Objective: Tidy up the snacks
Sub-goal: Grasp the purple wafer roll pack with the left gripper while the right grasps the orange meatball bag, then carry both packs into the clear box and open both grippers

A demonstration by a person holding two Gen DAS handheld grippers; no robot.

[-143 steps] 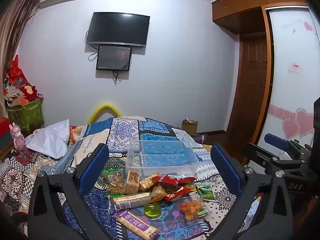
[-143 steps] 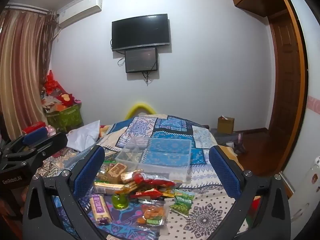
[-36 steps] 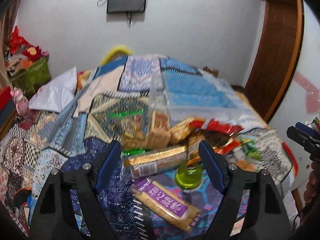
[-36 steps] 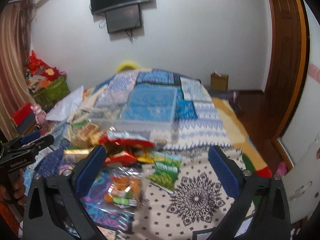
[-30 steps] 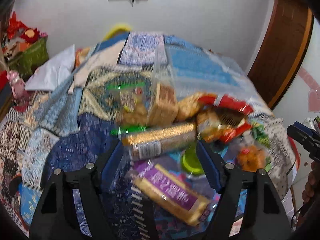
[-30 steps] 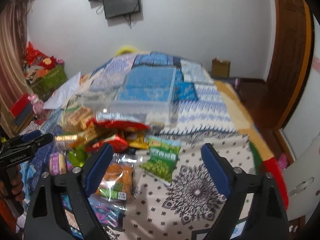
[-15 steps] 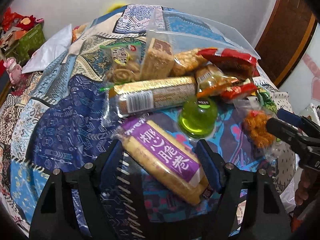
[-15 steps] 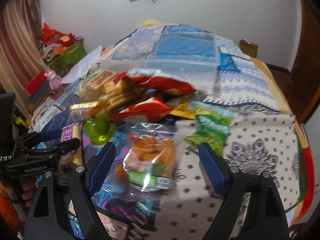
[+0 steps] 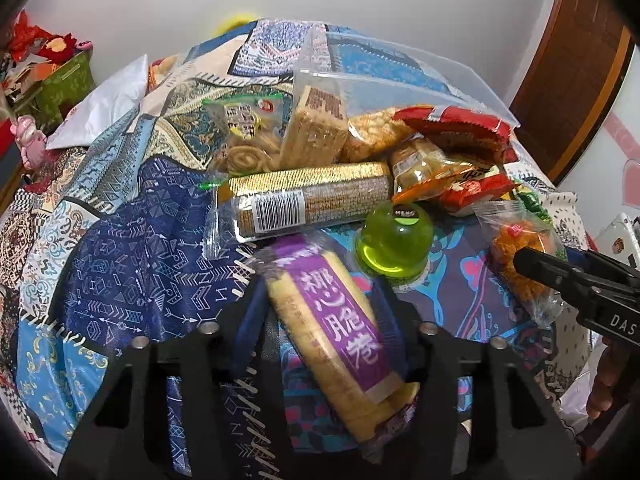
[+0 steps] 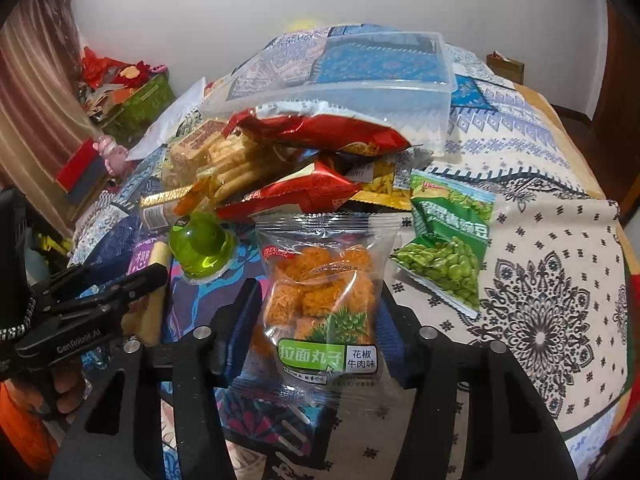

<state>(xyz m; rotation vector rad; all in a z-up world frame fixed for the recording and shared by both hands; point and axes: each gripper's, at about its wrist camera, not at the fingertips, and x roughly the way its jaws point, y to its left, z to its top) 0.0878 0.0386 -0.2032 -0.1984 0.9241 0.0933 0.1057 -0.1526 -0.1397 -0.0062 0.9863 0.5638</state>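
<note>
On the bed (image 10: 560, 216), the left claw (image 9: 326, 332) sits with its jaws apart around the purple-labelled biscuit pack (image 9: 336, 324), not clearly gripping it. The right claw (image 10: 316, 320) likewise straddles the clear bag of orange noodle balls (image 10: 320, 296), jaws apart. A green jelly cup (image 9: 394, 242) lies between both packs.

Left wrist view: the camera is sitting behind the left hand-held gripper (image 9: 324, 320), looking forward and down along its fingers, close over the near edge of the bed (image 9: 132, 248). Right wrist view: the camera is riding on the right hand-held gripper (image 10: 316, 320), facing the same way from a position further right, equally close. Both views are sharing the snack pile, including the green jelly cup (image 9: 394, 246) (image 10: 201, 245) and the clear plastic bin (image 9: 400, 80) (image 10: 400, 96), and each is catching the other gripper at its edge.
</note>
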